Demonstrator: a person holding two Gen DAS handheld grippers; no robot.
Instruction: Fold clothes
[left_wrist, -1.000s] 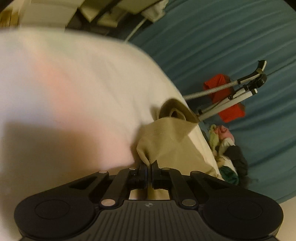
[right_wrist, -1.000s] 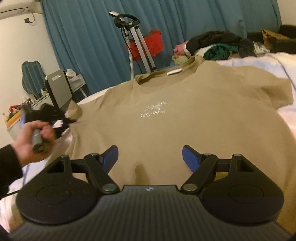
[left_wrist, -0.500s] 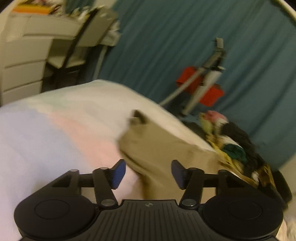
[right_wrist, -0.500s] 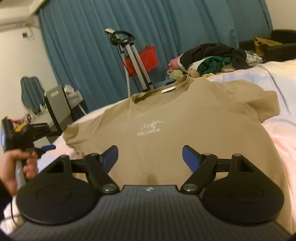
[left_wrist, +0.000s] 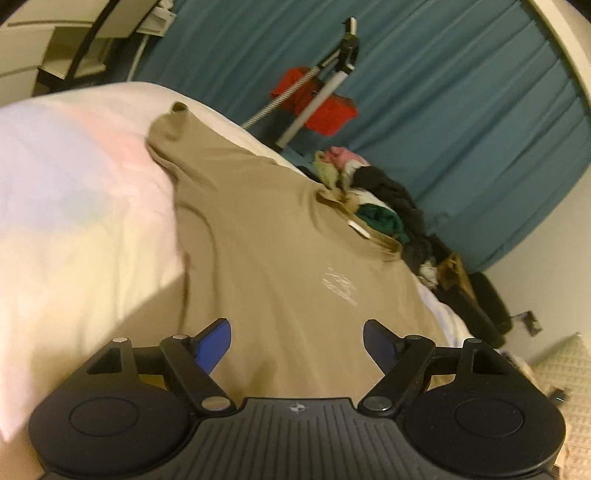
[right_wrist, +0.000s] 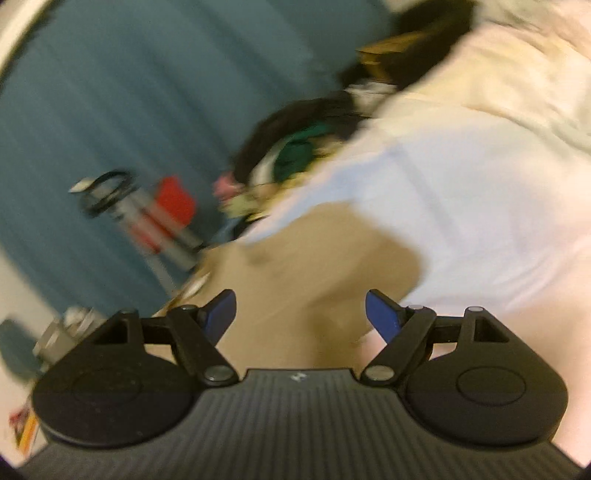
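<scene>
Left wrist view. Left claw (left_wrist: 297, 341): fingers spread wide, blue pads facing each other, nothing between them. It hangs over the lower body of the shirt and is tilted, so the room leans to the right. Tan T-shirt (left_wrist: 280, 266): spread front-up on the bed (left_wrist: 85, 206), filling the middle of the view. One short sleeve (left_wrist: 170, 129) reaches out toward 11 o'clock; the collar (left_wrist: 354, 225), with a pale label inside, lies toward 1 o'clock; a small white chest print (left_wrist: 338, 284) sits just below the collar. Loose folds run down the shirt's left side. Pile of clothes (left_wrist: 373, 192): pink, green, black and white pieces, just beyond the collar at 1 o'clock. Metal stand (left_wrist: 325, 88) with a red item (left_wrist: 317, 107) behind it: at 12 o'clock, in front of the blue curtain (left_wrist: 461, 110). White drawers (left_wrist: 22, 48): far off at 10 o'clock.

Right wrist view, heavily blurred by motion. Right claw (right_wrist: 301, 314): fingers spread wide, empty, held above the shirt and rolled to one side. T-shirt (right_wrist: 314, 266): tan cloth under and ahead of the fingers, its edge ending on the pale bedcover (right_wrist: 461, 206) toward 1 o'clock. Pile of clothes (right_wrist: 299, 144): dark and green, at 12 o'clock. Stand (right_wrist: 147, 218) and red item (right_wrist: 175, 199): at 10 o'clock against the curtain (right_wrist: 129, 92).
</scene>
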